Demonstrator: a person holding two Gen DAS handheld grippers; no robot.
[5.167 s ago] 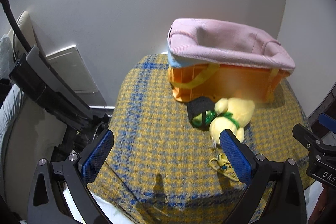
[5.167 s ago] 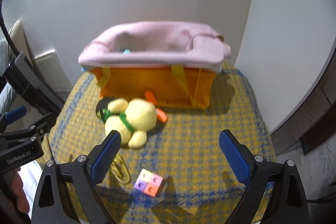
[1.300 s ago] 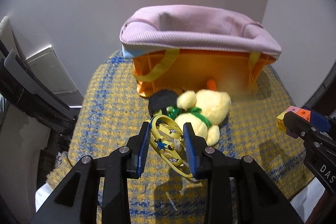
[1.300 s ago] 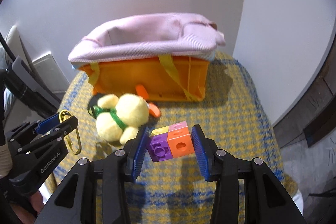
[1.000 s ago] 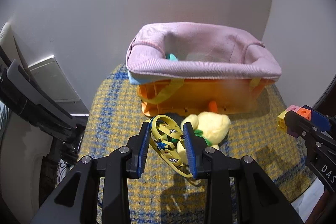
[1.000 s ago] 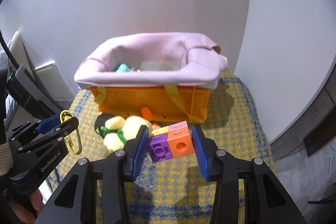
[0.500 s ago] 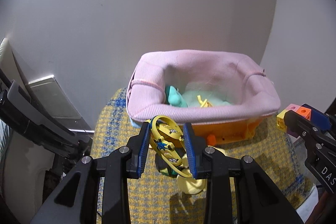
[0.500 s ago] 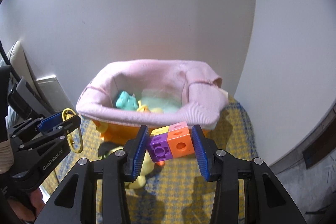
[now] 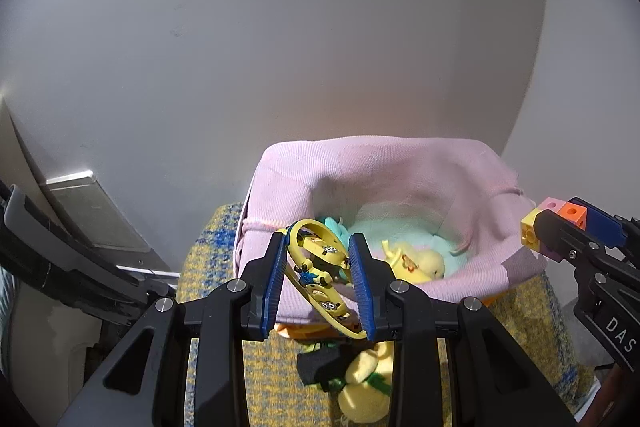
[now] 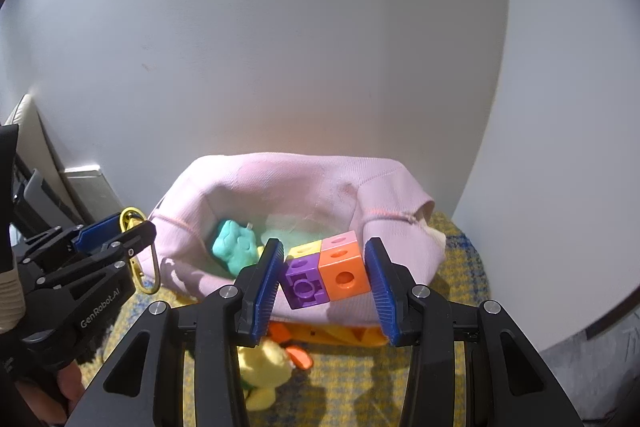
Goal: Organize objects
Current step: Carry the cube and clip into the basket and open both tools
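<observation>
My left gripper [image 9: 318, 275] is shut on a yellow minion keychain [image 9: 320, 277] with a carabiner and holds it above the near rim of the pink-lined orange basket [image 9: 280, 187]. My right gripper [image 10: 324, 275] is shut on a block of coloured cubes [image 10: 326, 275] (purple, orange, yellow, pink) over the basket's front rim [image 10: 280, 179]. Inside the basket lie a teal toy [image 10: 234, 243] and a small yellow toy [image 9: 424, 261]. The left gripper with the keychain [image 10: 138, 255] also shows in the right wrist view, and the right gripper with the cubes [image 9: 554, 219] shows in the left wrist view.
A yellow plush duck [image 9: 364, 387] with a green scarf lies on the yellow-blue checked cloth [image 9: 276, 379] in front of the basket; it also shows in the right wrist view [image 10: 264, 367]. White walls stand close behind and to the right. Dark furniture [image 9: 60, 251] is at the left.
Both grippers have risen and moved forward toward the basket, each still holding its object. The basket's inside now shows from above, and the plush duck has dropped low in view.
</observation>
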